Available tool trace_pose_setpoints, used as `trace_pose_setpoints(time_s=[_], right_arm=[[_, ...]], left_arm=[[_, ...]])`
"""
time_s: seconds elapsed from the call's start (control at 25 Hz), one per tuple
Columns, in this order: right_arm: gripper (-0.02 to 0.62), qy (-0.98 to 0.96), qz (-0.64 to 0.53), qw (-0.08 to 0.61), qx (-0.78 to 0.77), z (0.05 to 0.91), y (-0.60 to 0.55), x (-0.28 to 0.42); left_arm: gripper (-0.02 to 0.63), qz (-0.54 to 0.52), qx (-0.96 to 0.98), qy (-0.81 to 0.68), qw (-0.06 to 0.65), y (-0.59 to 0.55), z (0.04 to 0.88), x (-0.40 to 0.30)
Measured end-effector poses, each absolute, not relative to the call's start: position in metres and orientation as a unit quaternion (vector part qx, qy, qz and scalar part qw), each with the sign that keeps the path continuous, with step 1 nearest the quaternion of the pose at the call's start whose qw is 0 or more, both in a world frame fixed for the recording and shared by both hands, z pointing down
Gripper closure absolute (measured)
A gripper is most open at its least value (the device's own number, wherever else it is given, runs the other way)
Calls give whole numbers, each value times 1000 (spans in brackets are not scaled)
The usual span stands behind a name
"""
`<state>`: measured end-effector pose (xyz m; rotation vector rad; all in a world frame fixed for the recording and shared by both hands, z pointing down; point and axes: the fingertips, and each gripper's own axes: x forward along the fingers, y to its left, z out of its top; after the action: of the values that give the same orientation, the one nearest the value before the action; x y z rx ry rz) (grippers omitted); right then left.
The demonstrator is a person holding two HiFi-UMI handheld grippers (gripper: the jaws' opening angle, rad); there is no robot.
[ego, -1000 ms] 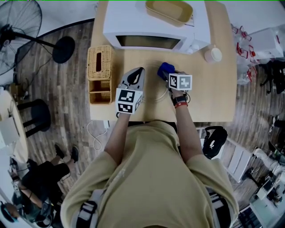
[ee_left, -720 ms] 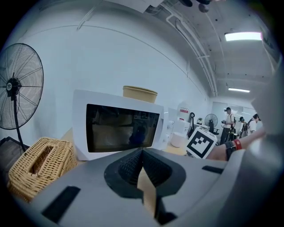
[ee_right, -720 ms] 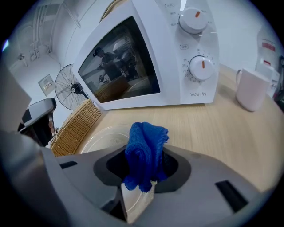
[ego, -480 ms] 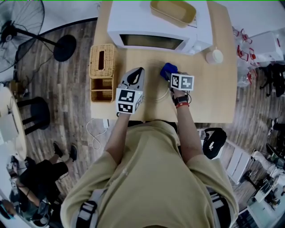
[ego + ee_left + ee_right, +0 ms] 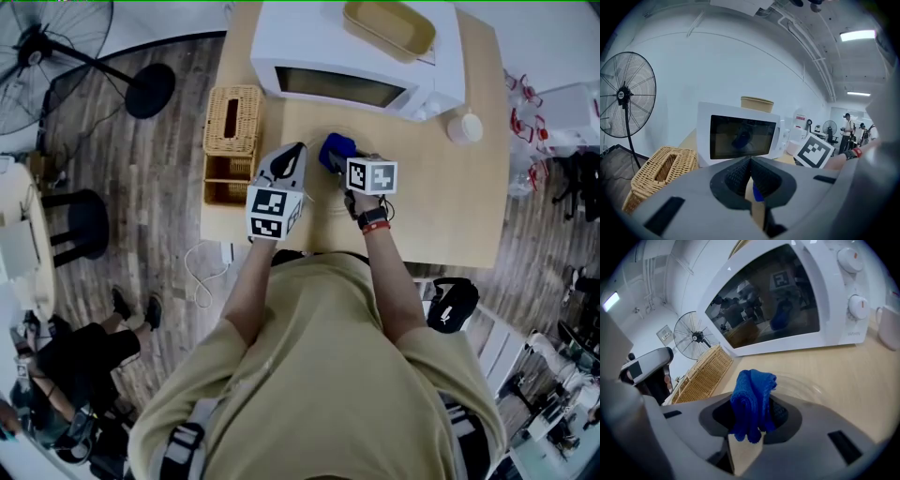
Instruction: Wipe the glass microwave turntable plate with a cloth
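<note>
Shifted left, the right gripper [image 5: 345,161] clenches the soft blue cloth [image 5: 752,399] over the slippery, fragile clear glass turntable plate [image 5: 806,387]; the left gripper [image 5: 750,164] is closed, perhaps pinching its rim.

no legible text or labels

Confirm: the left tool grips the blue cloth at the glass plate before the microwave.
Wrong tool: the right tool grips the blue cloth at the glass plate before the microwave. The right gripper view shows it.
</note>
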<state>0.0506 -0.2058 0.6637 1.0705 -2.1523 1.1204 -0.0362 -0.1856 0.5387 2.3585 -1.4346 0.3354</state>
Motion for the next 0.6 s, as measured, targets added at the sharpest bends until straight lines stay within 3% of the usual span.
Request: trace_pose_setpoints(time_s=[0.32, 0.6], right_arm=[[451, -811, 430, 236, 319, 660, -197, -18], [451, -790, 477, 256, 289, 681, -195, -39]], left_arm=[[586, 119, 819, -531, 182, -174, 537, -63], [586, 109, 812, -542, 188, -171, 535, -76]])
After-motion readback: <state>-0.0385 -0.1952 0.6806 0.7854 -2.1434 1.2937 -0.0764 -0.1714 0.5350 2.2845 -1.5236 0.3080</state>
